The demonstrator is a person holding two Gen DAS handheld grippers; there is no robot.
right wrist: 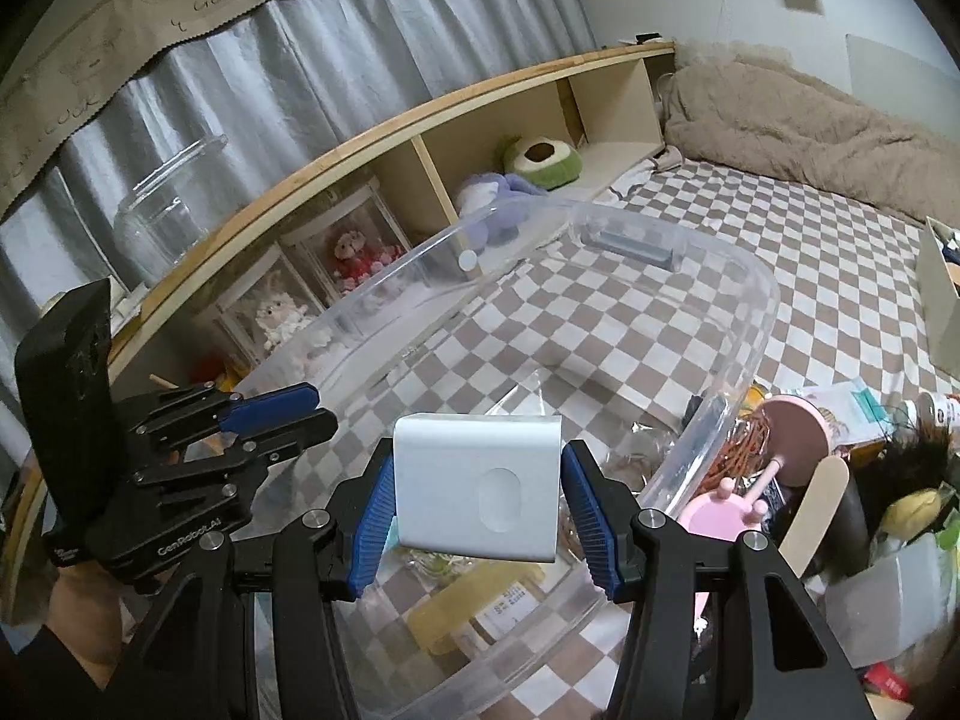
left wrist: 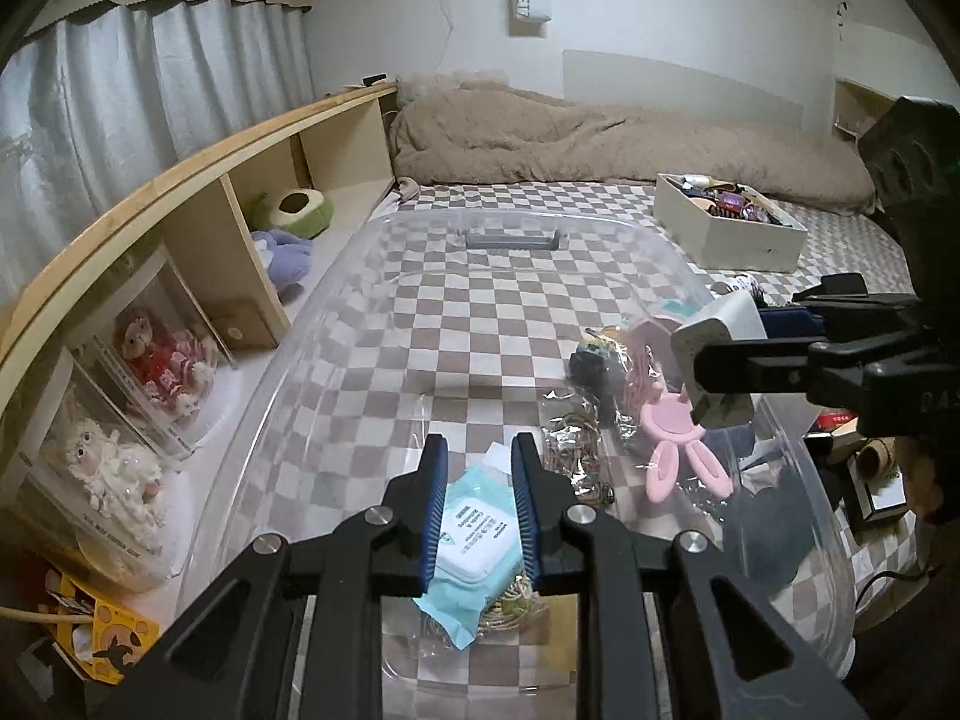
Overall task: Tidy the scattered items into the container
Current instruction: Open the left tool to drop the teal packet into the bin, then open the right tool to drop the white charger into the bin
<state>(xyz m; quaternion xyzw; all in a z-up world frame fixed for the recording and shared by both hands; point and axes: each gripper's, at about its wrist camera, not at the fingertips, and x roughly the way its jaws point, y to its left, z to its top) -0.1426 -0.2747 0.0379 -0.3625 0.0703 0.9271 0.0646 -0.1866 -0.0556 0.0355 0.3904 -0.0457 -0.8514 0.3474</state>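
A clear plastic container [left wrist: 420, 222] lies on the checkered bed, its rim [right wrist: 750, 312] also showing in the right wrist view. On its floor rest a teal wipes pack [left wrist: 474, 534] and loose hair ties [left wrist: 576, 438]. My left gripper [left wrist: 480, 450] hangs over the pack, jaws only narrowly apart with nothing between them; from the right wrist it [right wrist: 312, 414] looks empty. My right gripper [right wrist: 478, 450] is shut on a white power bank [right wrist: 480, 486], held above the container's right side [left wrist: 714, 360]. A pink bunny-shaped item [left wrist: 672, 426] lies by the right wall.
A white box [left wrist: 726, 240] full of small items stands at the back right. Scattered clutter [right wrist: 840, 480] lies right of the container. A wooden shelf [left wrist: 180, 192] with plush toys runs along the left. A beige blanket [left wrist: 600, 138] is heaped at the far end.
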